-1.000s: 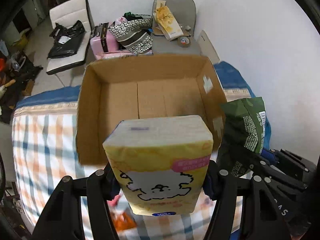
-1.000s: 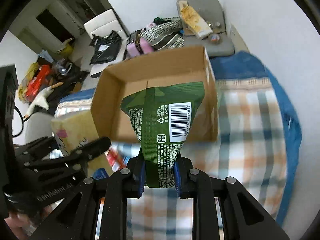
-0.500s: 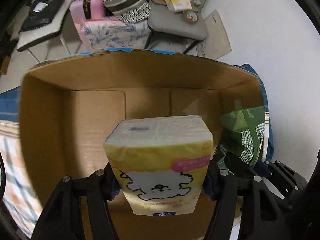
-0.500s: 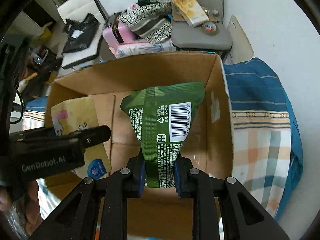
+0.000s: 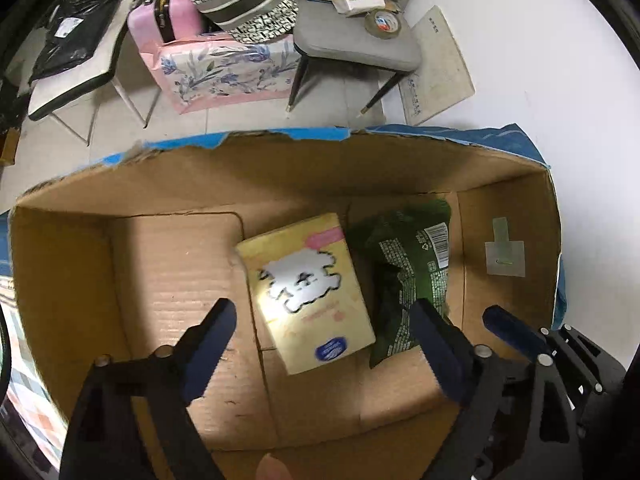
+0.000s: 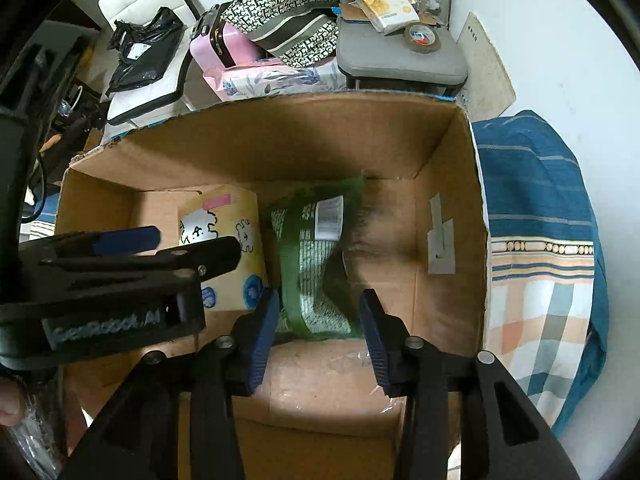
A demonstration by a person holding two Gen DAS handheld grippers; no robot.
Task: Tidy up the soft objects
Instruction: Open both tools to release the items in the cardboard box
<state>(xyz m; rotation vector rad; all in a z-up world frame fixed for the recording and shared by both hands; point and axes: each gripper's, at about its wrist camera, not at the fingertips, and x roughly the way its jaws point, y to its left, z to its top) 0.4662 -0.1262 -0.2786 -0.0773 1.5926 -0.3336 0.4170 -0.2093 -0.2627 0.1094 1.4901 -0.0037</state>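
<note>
Cardboard box (image 5: pixel 512 216) | tissue pack (image 5: pixel 308 292) beside green bag (image 5: pixel 408 264) | both jaws wide

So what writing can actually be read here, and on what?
"GenRobot.AI", blurred, partly guessed: side of the left gripper.
Yellow tissue pack: pink label and blue badge too blurred to read.
Green bag: barcode and fine print, unreadable.
Tape roll, board against the wall: print too small.

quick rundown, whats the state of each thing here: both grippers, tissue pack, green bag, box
left gripper: open, holding nothing
right gripper: open, jaws either side of the bag's near end
yellow tissue pack: released, lying flat on the box floor
green bag: released, lying beside the pack
cardboard box: open-topped, holding both items
</note>
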